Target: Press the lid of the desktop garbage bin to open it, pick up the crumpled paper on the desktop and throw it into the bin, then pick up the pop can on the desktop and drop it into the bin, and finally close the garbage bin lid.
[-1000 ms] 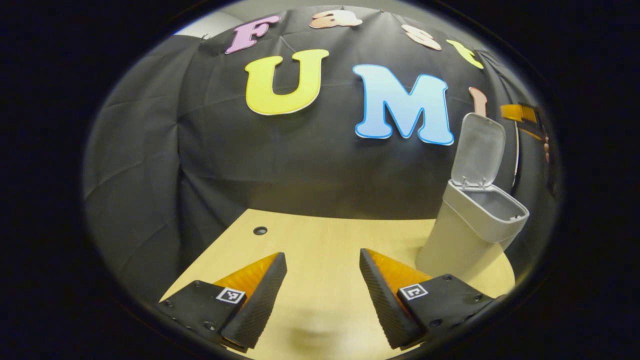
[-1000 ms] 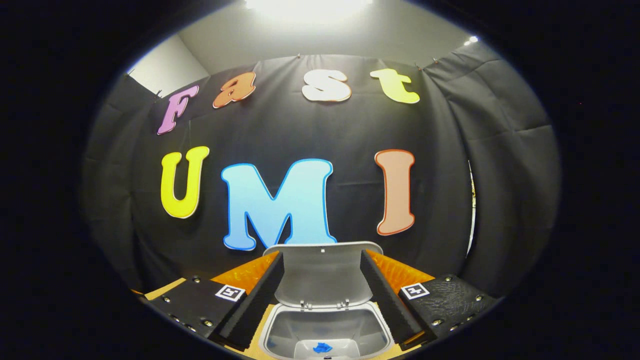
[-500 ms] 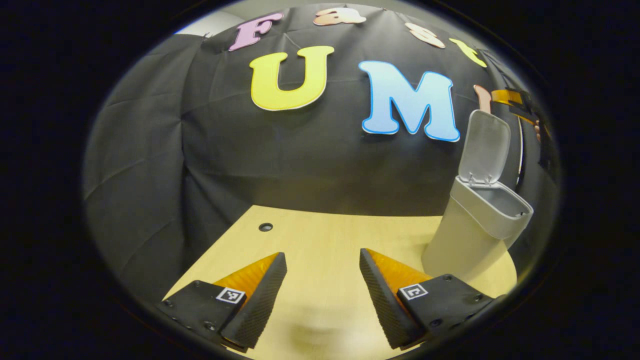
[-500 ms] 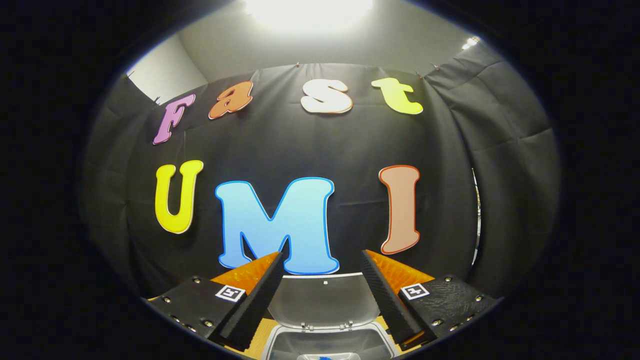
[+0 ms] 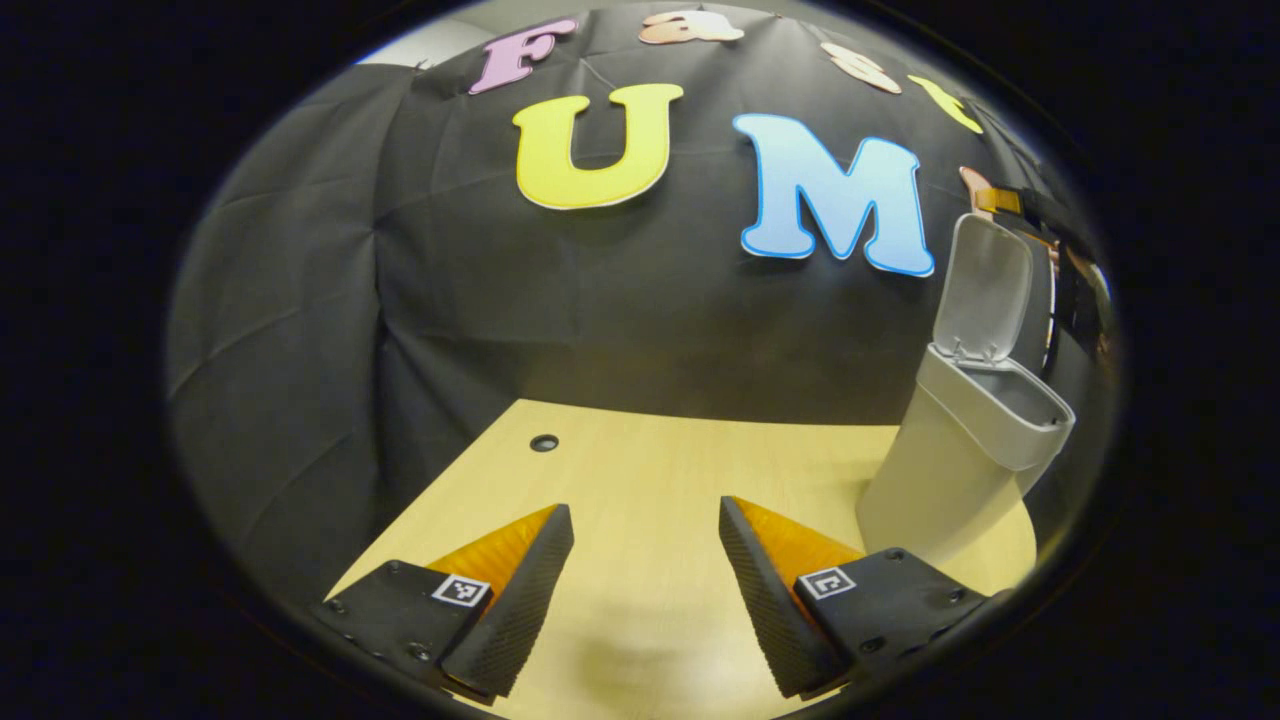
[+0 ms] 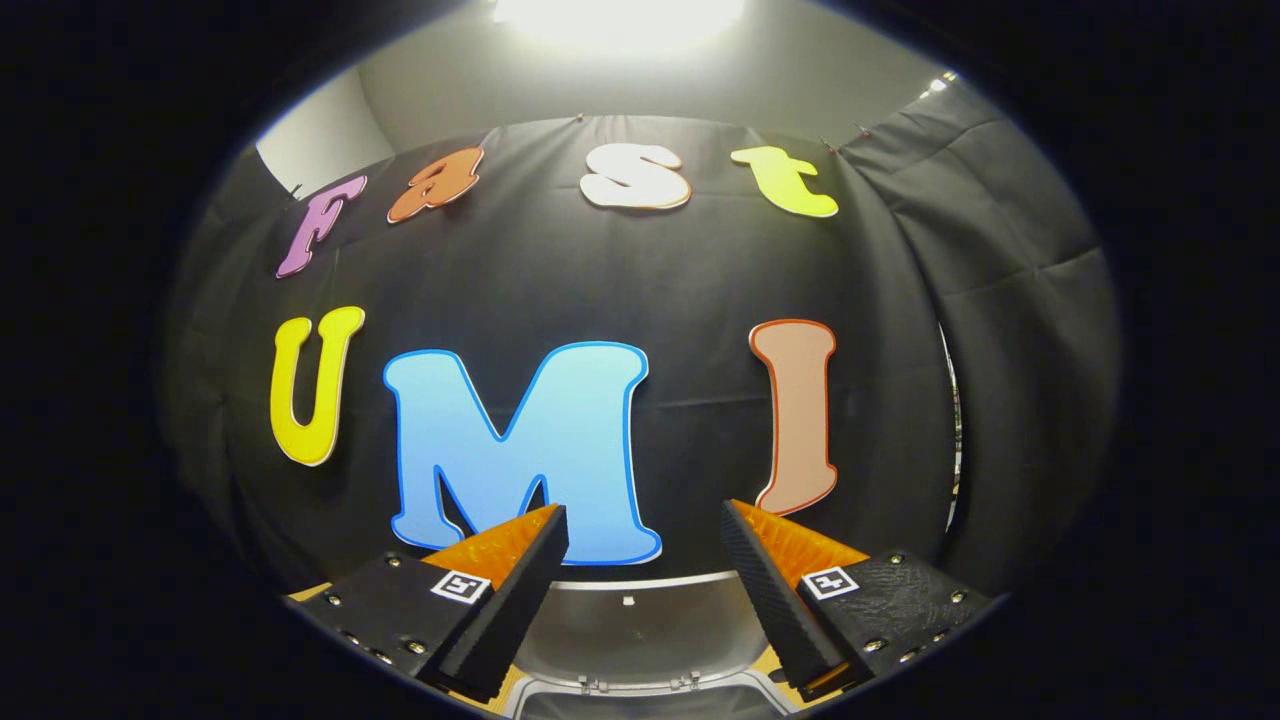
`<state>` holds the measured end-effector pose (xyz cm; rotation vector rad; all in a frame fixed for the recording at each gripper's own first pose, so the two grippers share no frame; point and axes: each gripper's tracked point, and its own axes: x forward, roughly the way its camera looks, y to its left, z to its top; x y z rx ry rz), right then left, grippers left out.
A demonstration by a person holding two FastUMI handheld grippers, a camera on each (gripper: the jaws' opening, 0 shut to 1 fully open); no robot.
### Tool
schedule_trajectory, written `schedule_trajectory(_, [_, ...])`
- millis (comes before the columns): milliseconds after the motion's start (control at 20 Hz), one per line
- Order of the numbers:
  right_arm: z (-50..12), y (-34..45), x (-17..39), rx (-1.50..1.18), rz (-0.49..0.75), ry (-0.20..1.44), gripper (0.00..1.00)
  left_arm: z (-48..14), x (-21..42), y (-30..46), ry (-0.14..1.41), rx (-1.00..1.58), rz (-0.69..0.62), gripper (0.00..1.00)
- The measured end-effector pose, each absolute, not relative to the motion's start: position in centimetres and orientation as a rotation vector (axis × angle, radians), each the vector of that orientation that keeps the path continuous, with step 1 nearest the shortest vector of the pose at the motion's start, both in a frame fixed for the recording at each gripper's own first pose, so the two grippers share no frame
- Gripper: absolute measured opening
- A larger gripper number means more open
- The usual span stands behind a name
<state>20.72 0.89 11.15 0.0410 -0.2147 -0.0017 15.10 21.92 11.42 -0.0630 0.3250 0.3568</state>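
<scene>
The pale grey desktop bin point(image 5: 940, 470) stands at the right of the wooden desk point(image 5: 650, 480) in the left gripper view, its lid point(image 5: 985, 290) raised upright. My left gripper point(image 5: 645, 585) is open low over the desk, to the left of the bin, with nothing between its fingers. Above and behind the lid, the other gripper point(image 5: 1040, 220) shows with part of a hand. In the right gripper view my right gripper point(image 6: 645, 590) is open above the bin, its fingers framing the upright lid point(image 6: 630, 625) just below them. The bin's rim point(image 6: 640, 695) shows at the bottom edge.
A small dark round hole point(image 5: 544, 442) sits in the desk near its back left. The black cloth wall point(image 5: 600, 300) hangs close behind the desk and bin. The desk's right edge curves off just past the bin.
My right gripper has risen above the bin, so the lid has sunk lower in its view and the bin's inside has dropped out of sight. My left gripper has drifted slightly left.
</scene>
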Motion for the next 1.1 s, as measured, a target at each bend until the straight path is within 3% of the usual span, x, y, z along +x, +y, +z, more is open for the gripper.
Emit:
schedule_trajectory(450, [10.2,1.1,20.2,0.029,0.027,-0.169,0.98,11.0,15.8,21.4,0.329,-0.081,0.345,0.97])
schedule_trajectory(1100, [5.3,0.5,12.9,0.019,0.071,-0.129,0.98,10.8,16.1,17.1,0.339,-0.062,0.256,0.99])
